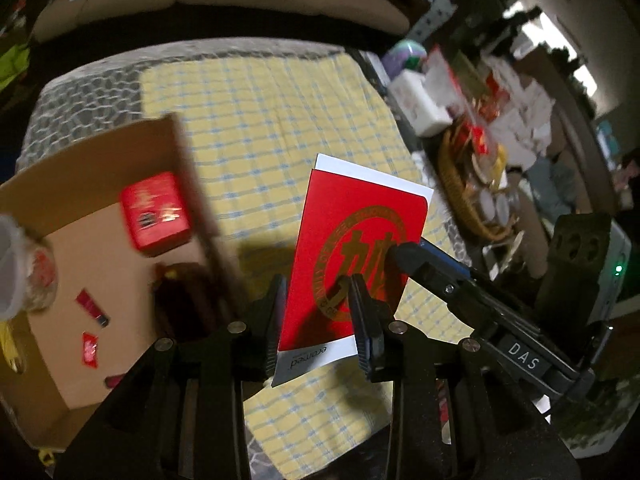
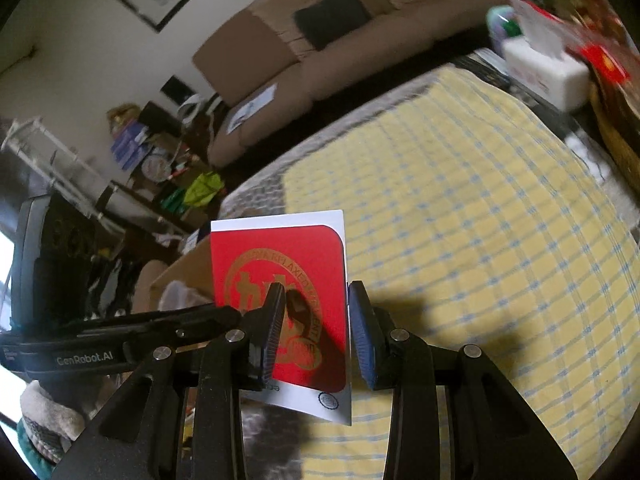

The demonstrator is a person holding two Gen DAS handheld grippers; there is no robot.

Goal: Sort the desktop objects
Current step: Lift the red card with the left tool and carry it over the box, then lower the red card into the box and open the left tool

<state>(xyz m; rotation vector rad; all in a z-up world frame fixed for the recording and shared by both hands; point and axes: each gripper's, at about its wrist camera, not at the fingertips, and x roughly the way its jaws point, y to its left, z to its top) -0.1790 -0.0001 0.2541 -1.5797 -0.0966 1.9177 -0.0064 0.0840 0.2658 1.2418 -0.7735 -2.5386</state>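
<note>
Am holding flat red-and-white card box [image 1: 352, 256] [image 2: 280, 304] above yellow checked cloth [image 1: 256, 112] [image 2: 460, 216], left gripper [image 1: 318, 288] and right gripper [image 2: 316, 300] both clamping it; open brown cardboard box [image 1: 80, 184] lying beside cloth, beige sofa [image 2: 320, 52] standing beyond cloth.

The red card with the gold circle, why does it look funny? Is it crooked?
Yes. The red card is not lying flat: it hangs tilted in the air above the yellow checked cloth, with the left gripper and right gripper both closed on it. A white card behind it sticks out unevenly.
</note>
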